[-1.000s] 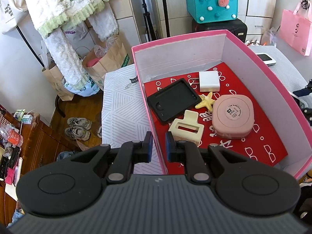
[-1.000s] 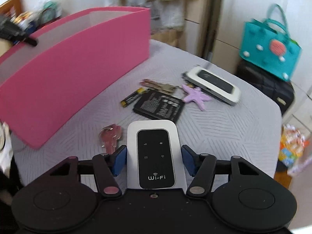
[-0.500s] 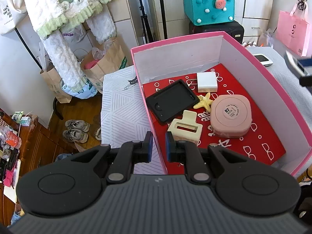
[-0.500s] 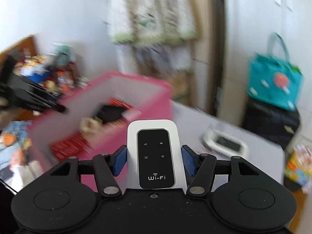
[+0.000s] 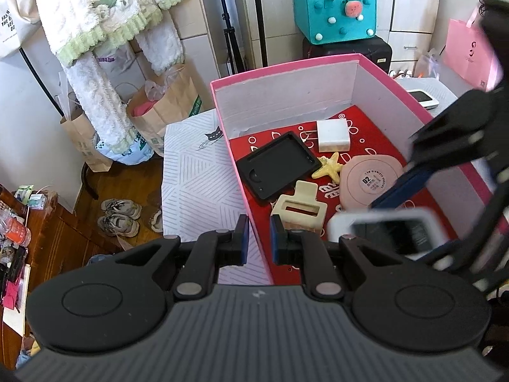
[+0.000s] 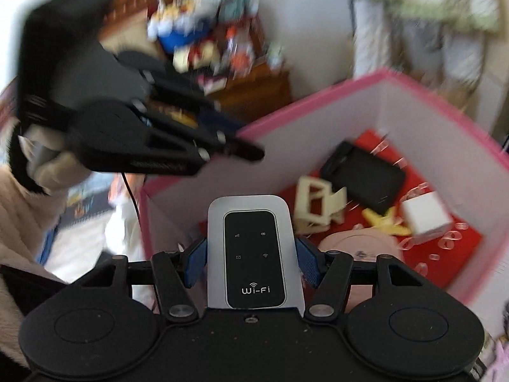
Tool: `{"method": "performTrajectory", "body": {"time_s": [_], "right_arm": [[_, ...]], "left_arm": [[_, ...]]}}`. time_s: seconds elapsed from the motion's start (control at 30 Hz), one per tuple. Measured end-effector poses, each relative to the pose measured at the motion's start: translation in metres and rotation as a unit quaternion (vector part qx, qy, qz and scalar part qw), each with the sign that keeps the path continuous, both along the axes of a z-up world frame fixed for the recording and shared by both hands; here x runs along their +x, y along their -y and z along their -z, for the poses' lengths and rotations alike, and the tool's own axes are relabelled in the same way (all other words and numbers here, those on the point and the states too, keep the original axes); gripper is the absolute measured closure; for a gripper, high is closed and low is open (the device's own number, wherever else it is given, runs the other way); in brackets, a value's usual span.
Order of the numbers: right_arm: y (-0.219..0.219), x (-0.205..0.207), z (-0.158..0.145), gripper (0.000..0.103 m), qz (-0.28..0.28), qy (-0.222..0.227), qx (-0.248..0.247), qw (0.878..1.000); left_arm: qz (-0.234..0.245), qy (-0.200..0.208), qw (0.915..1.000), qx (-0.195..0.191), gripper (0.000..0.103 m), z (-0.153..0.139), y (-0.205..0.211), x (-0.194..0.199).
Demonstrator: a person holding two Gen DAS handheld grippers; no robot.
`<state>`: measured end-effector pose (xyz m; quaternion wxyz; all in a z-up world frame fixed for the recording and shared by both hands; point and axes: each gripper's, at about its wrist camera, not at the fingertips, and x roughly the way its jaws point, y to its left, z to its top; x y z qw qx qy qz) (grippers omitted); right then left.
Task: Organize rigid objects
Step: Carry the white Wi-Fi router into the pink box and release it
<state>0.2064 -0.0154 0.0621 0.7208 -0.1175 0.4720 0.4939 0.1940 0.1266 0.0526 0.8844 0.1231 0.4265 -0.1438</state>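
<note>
My right gripper [image 6: 251, 254] is shut on a white Wi-Fi router [image 6: 253, 253] and holds it above the near corner of the pink box [image 6: 413, 82]. In the left wrist view the router [image 5: 388, 230] hangs over the box's red floor [image 5: 378, 133]. Inside lie a black case [image 5: 280, 167], a white charger [image 5: 332, 135], a yellow starfish [image 5: 329, 167], a cream hair clip [image 5: 299, 207] and a pink round case [image 5: 369, 180]. My left gripper [image 5: 257, 242] straddles the box's left wall [image 5: 237, 172], jaws nearly closed on it.
The box stands on a grey patterned table [image 5: 197, 178]. Another white device [image 5: 423, 97] lies on the table beyond the box. A teal bag [image 5: 334, 12], a pink bag [image 5: 467, 51], hanging clothes [image 5: 105, 16] and shoes [image 5: 119, 216] surround the table.
My right gripper has swung with the router from beside the box to over its inside. The left gripper has stayed at the box's left wall.
</note>
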Motion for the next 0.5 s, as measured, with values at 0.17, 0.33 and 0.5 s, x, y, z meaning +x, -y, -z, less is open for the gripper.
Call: {"method": "performTrajectory", "body": {"time_s": [0.17, 0.33, 0.5], "right_arm": [[-0.03, 0.013, 0.021, 0.038, -0.029, -0.03, -0.046, 0.998], [-0.046, 0.024, 0.03, 0.037, -0.041, -0.051, -0.084, 0.994], [-0.031, 0.016, 0.015, 0.036, -0.023, -0.001, -0.056, 0.998]], "left_arm": [[0.003, 0.0, 1.0, -0.005, 0.09, 0.0, -0.002, 0.001], [0.004, -0.001, 1.0, -0.006, 0.09, 0.0, -0.003, 0.001], [0.007, 0.001, 1.0, -0.001, 0.09, 0.001, -0.001, 0.0]]}}
